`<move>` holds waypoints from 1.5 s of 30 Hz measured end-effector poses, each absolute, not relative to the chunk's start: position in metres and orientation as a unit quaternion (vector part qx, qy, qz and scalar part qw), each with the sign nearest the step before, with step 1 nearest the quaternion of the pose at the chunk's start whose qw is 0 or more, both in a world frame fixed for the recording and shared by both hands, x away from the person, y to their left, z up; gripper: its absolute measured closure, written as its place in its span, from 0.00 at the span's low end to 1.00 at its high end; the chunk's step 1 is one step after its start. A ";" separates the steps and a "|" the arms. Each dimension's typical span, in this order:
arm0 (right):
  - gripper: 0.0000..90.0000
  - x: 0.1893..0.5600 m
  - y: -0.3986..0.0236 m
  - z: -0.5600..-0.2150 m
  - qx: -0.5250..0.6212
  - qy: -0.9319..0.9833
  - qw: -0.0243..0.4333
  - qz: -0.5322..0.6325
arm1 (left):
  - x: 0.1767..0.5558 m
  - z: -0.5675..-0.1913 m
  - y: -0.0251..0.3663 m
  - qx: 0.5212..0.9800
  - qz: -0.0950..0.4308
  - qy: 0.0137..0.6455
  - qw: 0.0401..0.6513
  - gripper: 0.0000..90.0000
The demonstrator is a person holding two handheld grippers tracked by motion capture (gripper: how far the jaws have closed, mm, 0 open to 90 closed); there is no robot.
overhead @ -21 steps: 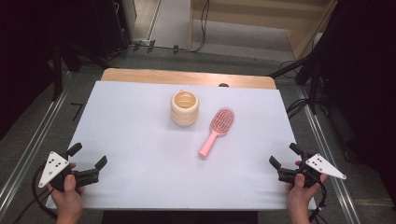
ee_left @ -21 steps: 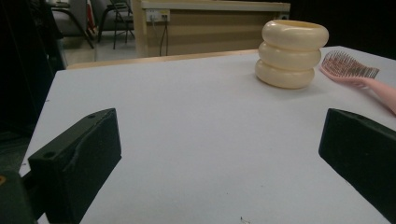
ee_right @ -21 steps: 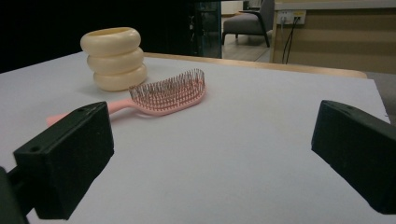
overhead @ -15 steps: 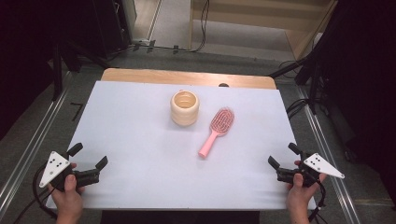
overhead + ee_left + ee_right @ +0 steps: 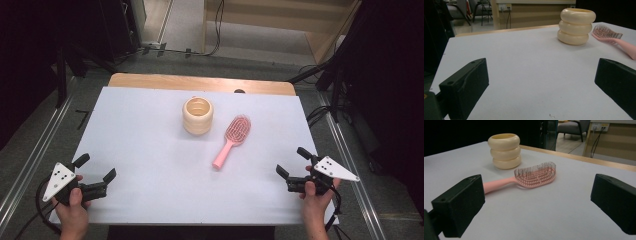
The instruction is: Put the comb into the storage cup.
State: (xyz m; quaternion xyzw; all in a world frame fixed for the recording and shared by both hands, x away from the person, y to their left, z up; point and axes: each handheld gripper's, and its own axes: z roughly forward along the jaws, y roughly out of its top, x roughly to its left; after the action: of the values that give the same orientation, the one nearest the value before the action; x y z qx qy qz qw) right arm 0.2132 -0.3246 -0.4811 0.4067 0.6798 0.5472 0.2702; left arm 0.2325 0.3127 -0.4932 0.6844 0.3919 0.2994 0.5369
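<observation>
A cream ribbed cup (image 5: 198,115) (image 5: 576,26) (image 5: 504,150) stands upright near the middle back of the white table (image 5: 150,150). Just right of it lies a pink hairbrush (image 5: 231,140) (image 5: 531,178) (image 5: 614,40), bristles up, handle toward the front. My left gripper (image 5: 95,167) (image 5: 541,82) rests at the front left corner, held in a hand, jaws wide open with nothing between them. At the front right edge my right gripper (image 5: 292,162) (image 5: 536,205) is also open and empty, pointing toward the brush.
A wooden strip (image 5: 200,82) runs along the table's far edge. Metal rails (image 5: 30,165) flank both sides of the table. Cables and dark stands (image 5: 330,85) sit on the floor beyond. Bare table surface lies between the grippers and the two objects.
The right gripper has shifted slightly left and inward along the front edge. The left gripper, cup and brush stay where they were.
</observation>
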 end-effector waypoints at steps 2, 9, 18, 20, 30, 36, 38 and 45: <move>0.00 0.218 -0.314 -0.476 0.395 0.692 0.264 0.543 | 0.232 -0.493 0.313 0.685 0.299 0.391 0.537 0.00; 0.00 0.231 -0.294 -0.466 0.377 0.711 0.250 0.539 | 0.233 -0.493 0.313 0.684 0.298 0.394 0.536 0.00; 0.00 0.248 -0.277 -0.458 0.367 0.726 0.228 0.535 | 0.233 -0.492 0.308 0.702 0.292 0.391 0.519 0.00; 0.00 0.251 -0.273 -0.458 0.365 0.728 0.221 0.536 | 0.232 -0.492 0.309 0.700 0.294 0.386 0.524 0.00; 0.00 0.264 -0.247 -0.452 0.342 0.752 0.205 0.525 | 0.233 -0.492 0.311 0.699 0.284 0.389 0.529 0.00; 0.04 0.271 -0.236 -0.450 0.340 0.760 0.199 0.517 | 0.233 -0.493 0.308 0.703 0.289 0.387 0.521 0.00; 0.08 0.276 -0.230 -0.449 0.343 0.764 0.198 0.509 | 0.233 -0.493 0.307 0.707 0.291 0.384 0.518 0.00; 0.37 0.285 -0.214 -0.447 0.362 0.764 0.198 0.496 | 0.233 -0.493 0.307 0.708 0.293 0.384 0.516 0.00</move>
State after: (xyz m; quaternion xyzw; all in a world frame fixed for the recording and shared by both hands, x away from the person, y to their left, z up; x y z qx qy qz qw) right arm 0.2846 -0.2144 -0.4473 0.3621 0.7641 0.4957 0.1982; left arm 0.2332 0.3067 -0.4932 0.7079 0.3838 0.2927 0.5157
